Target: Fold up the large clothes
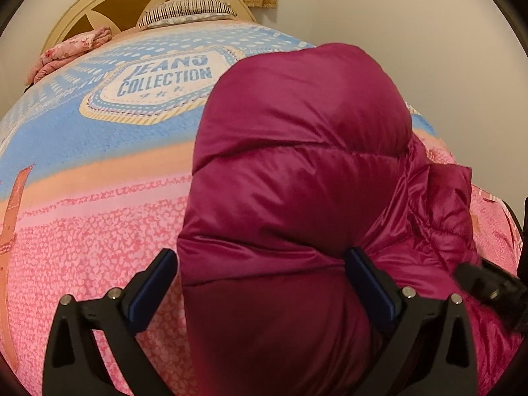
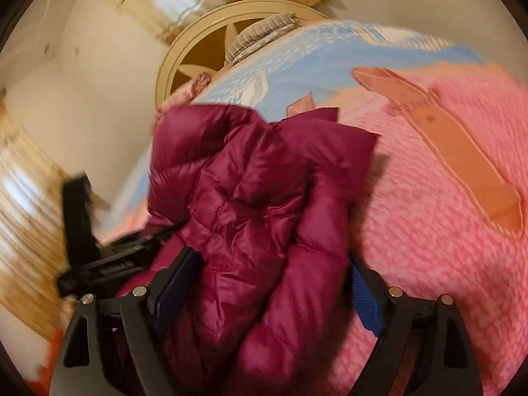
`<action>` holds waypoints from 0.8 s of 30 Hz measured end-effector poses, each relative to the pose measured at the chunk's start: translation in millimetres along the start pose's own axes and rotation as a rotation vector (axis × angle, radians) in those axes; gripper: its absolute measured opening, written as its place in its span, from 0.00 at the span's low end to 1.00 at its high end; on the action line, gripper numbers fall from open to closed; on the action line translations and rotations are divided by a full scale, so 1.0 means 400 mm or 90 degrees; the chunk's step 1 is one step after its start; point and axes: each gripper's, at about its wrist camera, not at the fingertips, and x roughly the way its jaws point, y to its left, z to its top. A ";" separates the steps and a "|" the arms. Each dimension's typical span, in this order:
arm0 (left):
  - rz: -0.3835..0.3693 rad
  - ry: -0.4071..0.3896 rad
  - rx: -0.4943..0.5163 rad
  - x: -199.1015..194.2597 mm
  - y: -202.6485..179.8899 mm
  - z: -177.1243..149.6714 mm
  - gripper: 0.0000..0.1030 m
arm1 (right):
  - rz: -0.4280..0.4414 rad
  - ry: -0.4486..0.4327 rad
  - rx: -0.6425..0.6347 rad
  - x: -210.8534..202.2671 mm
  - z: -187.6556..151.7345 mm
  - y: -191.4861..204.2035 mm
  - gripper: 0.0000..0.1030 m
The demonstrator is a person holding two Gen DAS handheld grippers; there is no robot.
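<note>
The left gripper (image 1: 260, 283) was seen spread wide, its blue-padded fingers (image 1: 153, 288) straddling a puffed fold of the glossy magenta quilted down jacket (image 1: 297, 171) without visibly pressing it. The right gripper (image 2: 274, 283) was likewise spread, with a bunched quilted part of the same jacket lying loosely between its pads; that view was blurred, so contact could not be settled. The jacket was heaped on the bed, on a fleecy pink and blue blanket printed with "JEANS COLLECTION" (image 1: 99, 151). It was judged that the slippery, springy filling could let the fold balloon back open with neither gripper holding it, and that a grasp taken on so thick a bundle could catch only the outer shell and slide off. The two grippers were close together, each appearing at the edge of the other's view, so a collision was thought possible. Farther off, a folded pink floral cloth (image 1: 71, 54) and a striped pillow (image 1: 188, 11) lay before the cream wooden headboard (image 1: 109, 0), well apart from the jacket; nothing was seen to block the blanket beside it.
</note>
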 end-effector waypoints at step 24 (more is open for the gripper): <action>-0.060 0.009 -0.020 0.023 0.017 -0.008 0.96 | -0.013 0.045 -0.095 0.071 0.006 0.057 0.66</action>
